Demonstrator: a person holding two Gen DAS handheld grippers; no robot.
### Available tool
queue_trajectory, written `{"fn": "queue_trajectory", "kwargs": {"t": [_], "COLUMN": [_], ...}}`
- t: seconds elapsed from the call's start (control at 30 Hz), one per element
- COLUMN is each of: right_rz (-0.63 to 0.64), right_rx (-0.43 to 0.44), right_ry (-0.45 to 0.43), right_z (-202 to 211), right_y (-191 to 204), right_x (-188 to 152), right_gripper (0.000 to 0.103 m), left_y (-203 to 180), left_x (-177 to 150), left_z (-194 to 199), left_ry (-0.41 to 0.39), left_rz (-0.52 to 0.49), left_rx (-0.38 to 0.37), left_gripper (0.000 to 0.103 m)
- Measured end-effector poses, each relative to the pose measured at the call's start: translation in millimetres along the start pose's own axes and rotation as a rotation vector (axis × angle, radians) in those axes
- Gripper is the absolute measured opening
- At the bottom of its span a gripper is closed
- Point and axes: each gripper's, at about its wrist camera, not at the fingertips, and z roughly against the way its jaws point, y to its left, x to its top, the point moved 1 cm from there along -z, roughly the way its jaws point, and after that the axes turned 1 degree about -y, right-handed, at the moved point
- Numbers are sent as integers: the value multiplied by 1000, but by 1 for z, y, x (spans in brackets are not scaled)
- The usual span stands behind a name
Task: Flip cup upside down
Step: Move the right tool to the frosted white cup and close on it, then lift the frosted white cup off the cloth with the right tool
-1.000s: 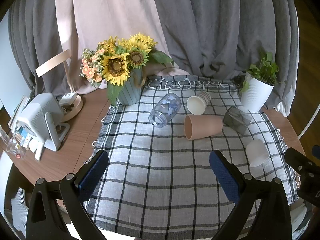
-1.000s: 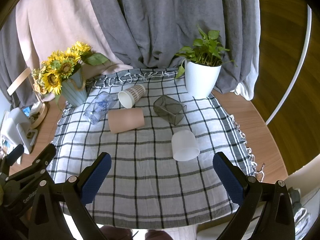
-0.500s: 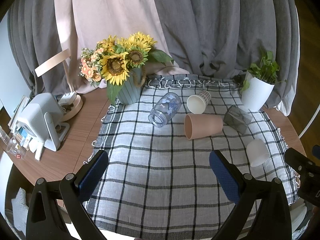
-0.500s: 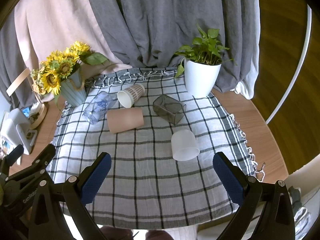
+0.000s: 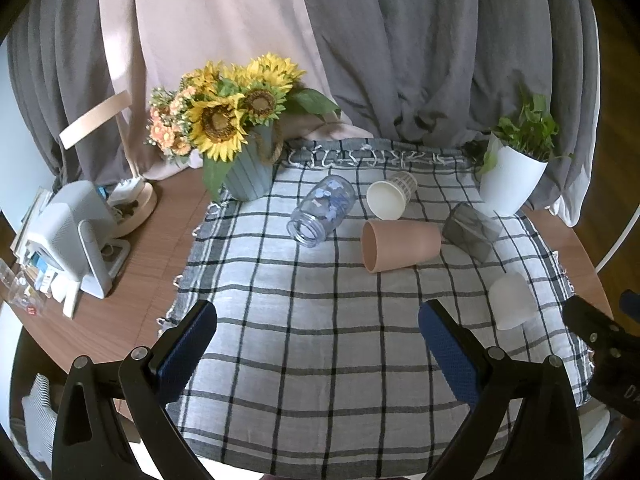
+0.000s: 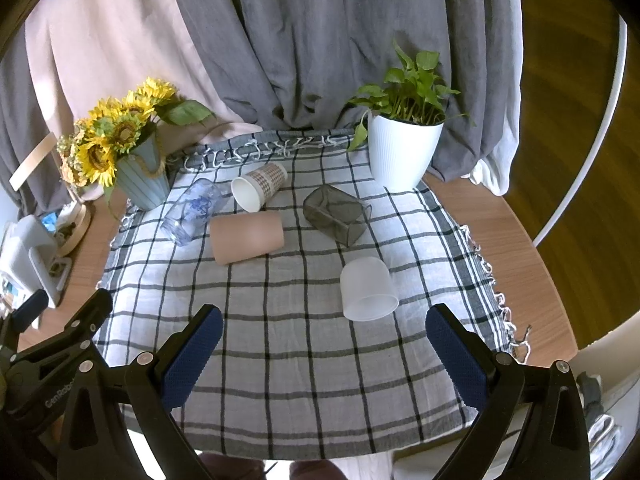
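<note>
Several cups lie on their sides on a checked cloth. A pink cup lies in the middle. A paper cup, a clear jar, a dark square glass and a frosted white cup lie around it. My left gripper is open and empty, near the cloth's front. My right gripper is open and empty, just short of the frosted cup.
A sunflower vase stands at the back left of the cloth, a white plant pot at the back right. A grey device sits on the wooden table to the left. Curtains hang behind.
Both views have shifted very slightly; the objects have not moved and both grippers stay open.
</note>
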Motion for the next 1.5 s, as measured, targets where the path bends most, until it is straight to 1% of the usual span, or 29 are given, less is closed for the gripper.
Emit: {"fn": "queue_trajectory", "kwargs": {"t": [0.1,0.2,0.37,0.47,0.6,0.67,0.73,0.83,0.87,0.97,1.0,1.17,1.2,1.3,1.4,1.5], "right_rz": [0,-9,-29,-25,-14,-12,-20,-19,-24,-34,-32,-19,-17,-36,-49,-42], "right_rx": [10,38,56,63,84,77,74,98,90,90,98,100,96,108,104,110], "right_ry": [17,44,118,183,277,328,370,413,434,480,489,509,509,506,499,461], "right_z": [-7,-17,-51,-80,-121,-143,-160,-180,-187,-203,-207,-219,-220,-221,-217,-202], "right_y": [-3,-11,-29,-38,-44,-49,-53,-57,-58,-61,-61,-61,-60,-62,-62,-52], "right_x": [0,6,17,23,26,25,25,23,22,17,15,10,9,9,8,10], "right_gripper": [102,102,102,102,101,99,95,94,93,88,87,75,69,68,68,68], "left_y": [-9,-19,-47,-58,-69,-73,-76,-80,-83,-88,-89,-89,-88,-85,-77,-63], "left_x": [5,9,17,18,18,16,13,10,8,4,3,-2,-3,-3,-2,-2], "left_z": [-6,-15,-43,-63,-94,-109,-123,-136,-140,-149,-151,-157,-157,-156,-152,-148], "left_ry": [13,25,58,95,165,202,238,279,293,322,329,342,343,345,329,321], "left_rz": [-18,-29,-84,-92,-68,-58,-43,-38,-41,-49,-54,-68,-70,-70,-66,-59], "left_rx": [-3,-5,-6,-4,4,11,10,14,15,15,17,27,29,29,27,32], "left_gripper": [103,103,103,103,103,103,103,103,103,103,103,103,103,103,103,103]}}
